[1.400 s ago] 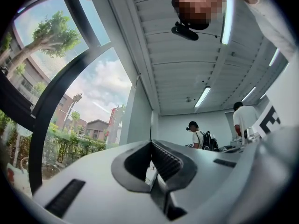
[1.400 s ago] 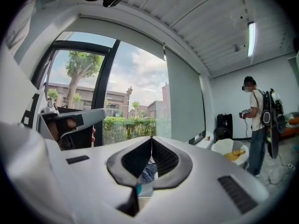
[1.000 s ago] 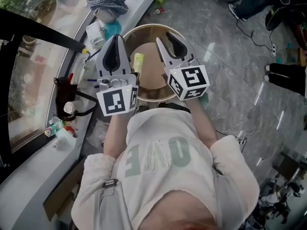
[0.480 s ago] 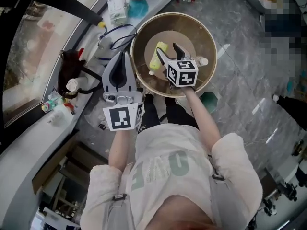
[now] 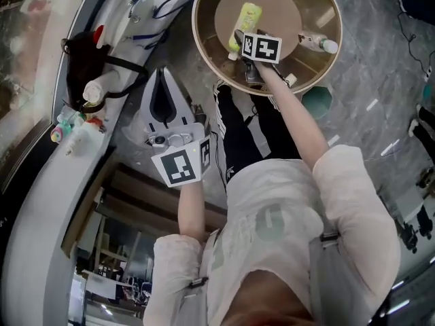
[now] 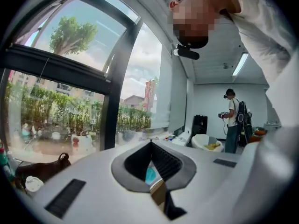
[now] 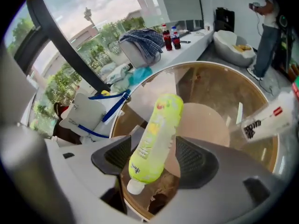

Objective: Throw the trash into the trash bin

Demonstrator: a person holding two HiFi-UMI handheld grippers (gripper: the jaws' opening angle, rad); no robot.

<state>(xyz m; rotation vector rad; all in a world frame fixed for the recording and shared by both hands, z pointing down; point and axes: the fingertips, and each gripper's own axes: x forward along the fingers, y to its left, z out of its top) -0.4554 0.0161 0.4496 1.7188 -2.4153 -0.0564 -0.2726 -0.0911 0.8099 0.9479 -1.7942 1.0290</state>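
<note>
Head view: my right gripper (image 5: 239, 44) reaches down into the trash bin (image 5: 198, 43), its marker cube above the bin's floor. The yellow-green bottle (image 5: 247, 15) is inside the bin, over the round floor and just past the gripper. A clear bottle (image 5: 316, 43) with a white cap lies against the bin's inner wall. My left gripper (image 5: 162, 77) hangs outside the bin, between it and the white bench (image 5: 41, 182). A black bag (image 5: 85, 53) sits on the bench, near the bin's rim.

Left gripper view: my left fingers (image 6: 166, 163) are clenched, their tips meeting in a point with nothing gripped. I cannot see the bin here. I face a tall window (image 6: 60, 69), and a person (image 6: 232, 120) with a backpack stands far off across the room.

Right gripper view: my right fingers (image 7: 196, 160) are released. They have just been opening and now stand wide apart. The yellow-green bottle (image 7: 156, 134) shows between them, its white cap towards me and its base deeper in the bin, with a gap to the pad on either side. The bin's rim (image 7: 210, 65) curves beyond it. The clear bottle (image 7: 266, 118) leans on the bin's wall. Behind the bin, a checked cloth (image 7: 142, 38) and two dark red bottles (image 7: 169, 36) sit on the bench.
</note>
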